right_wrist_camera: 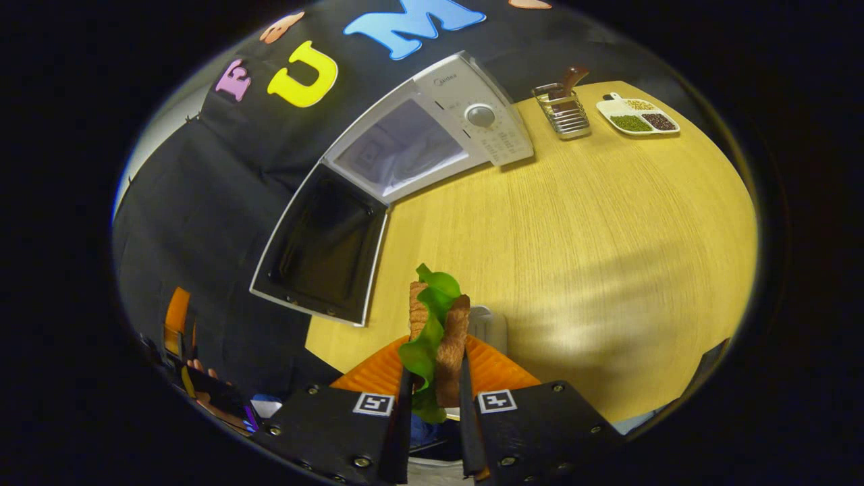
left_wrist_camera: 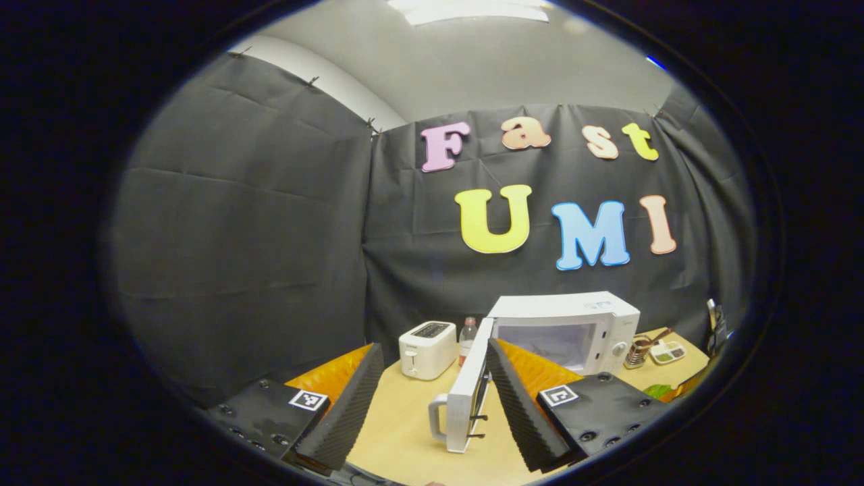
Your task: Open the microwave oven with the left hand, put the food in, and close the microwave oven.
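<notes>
The white microwave (left_wrist_camera: 594, 317) stands at the back of the wooden table (left_wrist_camera: 405, 425), its door (left_wrist_camera: 466, 395) swung wide open toward me, handle (left_wrist_camera: 437, 418) at its near edge. My left gripper (left_wrist_camera: 433, 351) is open; the door's edge shows between its fingers, close to the right finger (left_wrist_camera: 520, 398), with no contact that I can make out. In the right gripper view the microwave (right_wrist_camera: 466, 94) lies ahead to the left with its door (right_wrist_camera: 324, 250) open and its cavity (right_wrist_camera: 398, 145) showing. My right gripper (right_wrist_camera: 435, 378) is shut on the food, a sandwich (right_wrist_camera: 453, 337) with green lettuce, held above the table (right_wrist_camera: 607, 236).
A white toaster (left_wrist_camera: 426, 347) and a small bottle (left_wrist_camera: 467, 336) stand left of the microwave. To its right are a metal utensil holder (right_wrist_camera: 563, 111) and a white divided dish (right_wrist_camera: 638, 116). A white object (right_wrist_camera: 491, 327) sits just behind the sandwich.
</notes>
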A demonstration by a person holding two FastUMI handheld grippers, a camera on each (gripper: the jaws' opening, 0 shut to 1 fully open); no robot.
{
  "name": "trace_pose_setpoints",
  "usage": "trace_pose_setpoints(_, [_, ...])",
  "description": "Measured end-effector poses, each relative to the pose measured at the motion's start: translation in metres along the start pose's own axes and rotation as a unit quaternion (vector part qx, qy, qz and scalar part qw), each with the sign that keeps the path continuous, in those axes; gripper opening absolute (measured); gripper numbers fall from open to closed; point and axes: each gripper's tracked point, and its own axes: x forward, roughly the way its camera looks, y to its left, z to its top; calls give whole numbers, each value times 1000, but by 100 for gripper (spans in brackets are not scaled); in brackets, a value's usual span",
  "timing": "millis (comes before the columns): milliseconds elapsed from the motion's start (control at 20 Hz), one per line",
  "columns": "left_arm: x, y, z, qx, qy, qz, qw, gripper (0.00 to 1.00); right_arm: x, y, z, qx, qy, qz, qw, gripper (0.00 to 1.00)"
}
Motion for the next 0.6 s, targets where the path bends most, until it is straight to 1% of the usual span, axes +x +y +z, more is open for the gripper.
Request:
trace_pose_setpoints(50, [7,1,-1,-3,1,-7,1000,98,3,10,11,-2,-17,4,1000,30])
trace_pose_setpoints(200, [30,8,3,-15,-2,-21,1000,99,18,37,38,-15,-59,8,998,31])
trace_pose_setpoints(300, [45,13,5,-13,-4,-31,999,98,29,54,54,-14,-80,10,997,30])
trace_pose_setpoints(400, [59,22,4,-7,-3,-38,999,99,40,69,67,-15,-104,8,994,30])
trace_pose_setpoints(500, [70,31,4,-9,-4,-43,999,98,53,78,80,-11,-122,4,992,31])
trace_pose_setpoints(600, [80,43,1,-10,-4,-46,999,99,70,87,90,2,-132,6,991,31])
